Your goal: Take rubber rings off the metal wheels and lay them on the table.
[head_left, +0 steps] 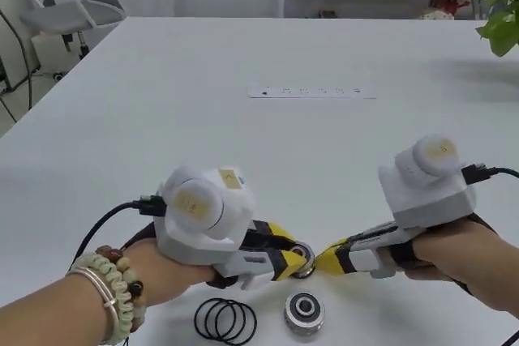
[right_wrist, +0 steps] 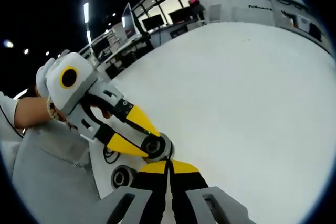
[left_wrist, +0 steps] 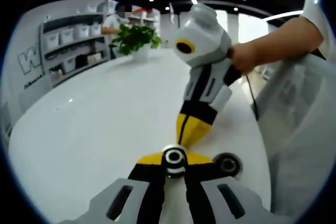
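Black rubber rings (head_left: 225, 319) lie loose and overlapping on the white counter (head_left: 243, 135), just behind the left tool (head_left: 294, 260) on the person's side. Beside them a spare wheel (head_left: 304, 312) lies flat, below the spot where the two tools meet. The left tool's yellow jaws are clamped on a metal wheel (head_left: 304, 262), held off the counter; in the left gripper view that wheel (left_wrist: 175, 159) sits right at the jaw tips, hub facing the camera, and the spare wheel (left_wrist: 228, 164) rests just to their right. The right tool (head_left: 322, 262) comes in from the opposite side, jaws pressed together with their tip against the held wheel's rim. It may be pinching a ring there, but that is too small to tell. Well ahead of both tools, a white power strip (head_left: 312, 91) lies on the counter.
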The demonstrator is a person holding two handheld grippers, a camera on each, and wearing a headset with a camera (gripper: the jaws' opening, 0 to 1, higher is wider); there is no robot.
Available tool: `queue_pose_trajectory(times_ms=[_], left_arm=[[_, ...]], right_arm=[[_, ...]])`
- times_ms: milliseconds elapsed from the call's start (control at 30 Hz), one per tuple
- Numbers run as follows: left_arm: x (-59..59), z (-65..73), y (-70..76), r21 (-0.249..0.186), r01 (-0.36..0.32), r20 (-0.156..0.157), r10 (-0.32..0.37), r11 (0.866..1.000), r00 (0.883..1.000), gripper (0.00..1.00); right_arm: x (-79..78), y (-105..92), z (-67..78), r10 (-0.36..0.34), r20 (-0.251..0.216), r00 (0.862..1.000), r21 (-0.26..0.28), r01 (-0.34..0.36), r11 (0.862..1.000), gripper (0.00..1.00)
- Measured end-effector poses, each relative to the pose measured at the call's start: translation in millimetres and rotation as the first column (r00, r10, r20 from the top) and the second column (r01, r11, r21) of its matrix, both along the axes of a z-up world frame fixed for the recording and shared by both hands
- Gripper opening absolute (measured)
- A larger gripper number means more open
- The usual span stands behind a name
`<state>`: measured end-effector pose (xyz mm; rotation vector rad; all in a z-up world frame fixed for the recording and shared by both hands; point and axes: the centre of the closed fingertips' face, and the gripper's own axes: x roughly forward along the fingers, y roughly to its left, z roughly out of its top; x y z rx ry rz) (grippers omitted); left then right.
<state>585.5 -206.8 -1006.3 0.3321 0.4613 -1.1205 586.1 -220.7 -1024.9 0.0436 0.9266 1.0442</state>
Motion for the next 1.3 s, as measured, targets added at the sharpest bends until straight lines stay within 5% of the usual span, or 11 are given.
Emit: queue_pose_trajectory(times_ms=[167,233,567,833,900,933,967,1000,1033,1100,1300], left_arm=[[0.2,0.0,0.4,0.002,0.0,0.004,0.0,1.0,1.0,0.14],[-0.1,0.0,0.1,0.003,0.0,0.004,0.0,1.0,1.0,0.14],[-1.1,0.0,0.9,0.011,0.009,0.019,-0.009,1.0,1.0,0.14],[-0.9,-0.3,0.9,0.017,0.006,0.026,-0.007,1.0,1.0,0.14],[-1.0,-0.3,0.9,0.016,0.005,0.026,-0.006,1.0,1.0,0.14],[-1.0,-0.3,0.7,0.016,0.005,0.026,-0.005,1.0,1.0,0.14],[-0.8,-0.4,0.4,0.015,0.003,0.025,-0.004,1.0,1.0,0.14],[-0.6,-0.4,0.2,0.017,0.002,0.027,-0.003,1.0,1.0,0.14],[-0.3,-0.5,0.1,0.017,-0.001,0.025,0.001,1.0,1.0,0.14],[-0.2,-0.6,-0.1,0.02,-0.004,0.023,0.004,1.0,1.0,0.14],[-0.3,-0.3,-0.8,0.037,-0.011,0.011,0.01,0.999,1.0,0.14]], right_arm=[[1.3,2.7,13.0,-0.068,-0.084,0.994,0.101,0.076,0.992,0.0],[0.9,2.6,10.2,-0.063,-0.055,0.997,0.079,0.067,0.995,0.0],[-7.9,9.5,17.2,-0.092,-0.132,0.987,0.116,0.107,0.987,0.0],[-10.2,16.1,22.6,-0.062,-0.12,0.991,0.124,0.077,0.989,0.0],[-13.7,22.1,27.1,-0.04,-0.123,0.992,0.144,0.058,0.988,0.0],[-16.1,28.4,33.9,-0.014,-0.118,0.993,0.186,0.036,0.982,0.0],[-17.2,38.5,49.5,0.003,-0.121,0.993,0.274,0.03,0.961,0.0],[-11.7,32.6,42.3,-0.036,-0.123,0.992,0.191,0.059,0.98,0.0],[-7.7,28.2,34.1,0.0,-0.02,1.0,0.111,0.002,0.994,0.0],[-14.2,35.3,37.0,0.007,-0.052,0.999,0.144,0.001,0.99,0.0],[-8.2,19.7,27.8,-0.032,-0.064,0.997,0.097,0.039,0.995,0.0]])
